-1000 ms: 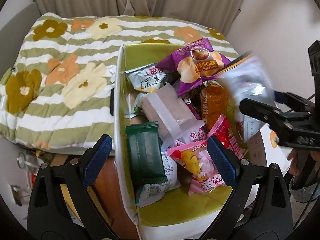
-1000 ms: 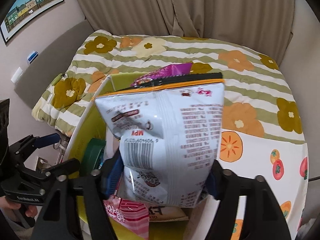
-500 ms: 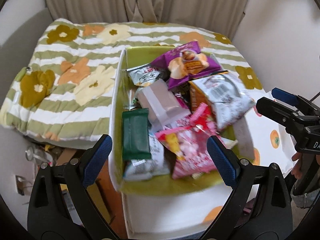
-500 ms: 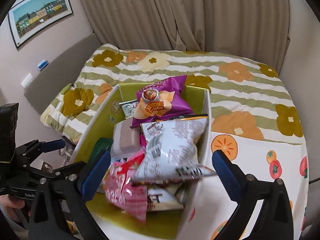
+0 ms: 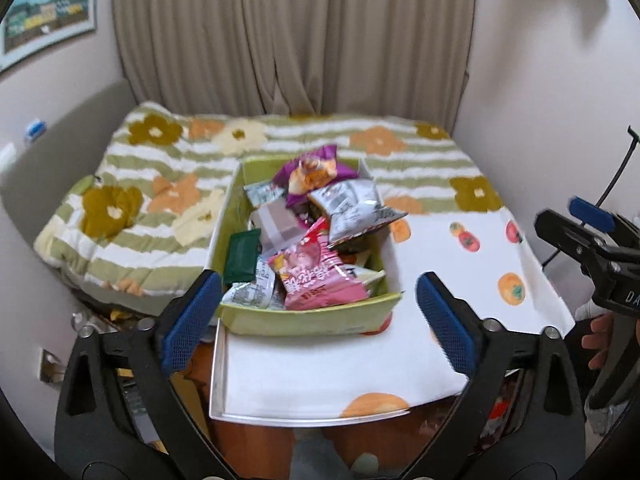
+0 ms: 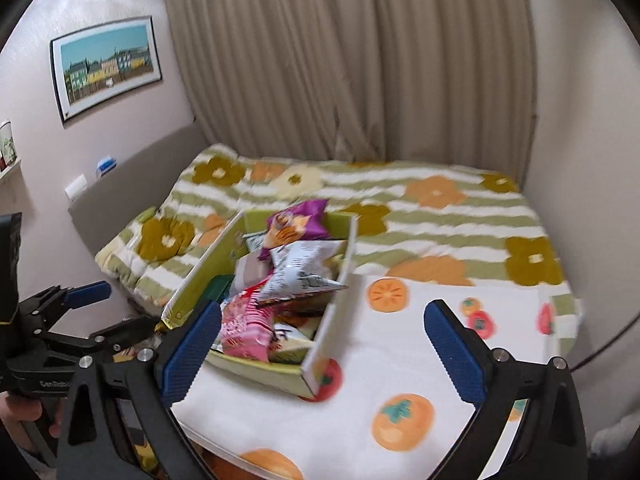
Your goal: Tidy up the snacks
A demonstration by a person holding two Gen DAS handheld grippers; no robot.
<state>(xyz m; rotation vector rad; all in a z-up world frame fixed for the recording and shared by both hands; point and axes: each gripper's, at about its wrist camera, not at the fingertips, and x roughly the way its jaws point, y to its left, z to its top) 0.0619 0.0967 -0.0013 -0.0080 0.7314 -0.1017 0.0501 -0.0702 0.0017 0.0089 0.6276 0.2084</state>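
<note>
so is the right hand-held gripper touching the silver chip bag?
Apart. The right wrist view shows the right hand-held gripper open and empty; the silver chip bag lies beyond it in the green box.

This is a bedroom in a home. A bed with a flowered, green-striped quilt fills the corner, beige curtains hang behind it, and a framed picture of colourful houses hangs on the pink wall. A padded headboard runs along the bed's side, near a wall switch.
</note>
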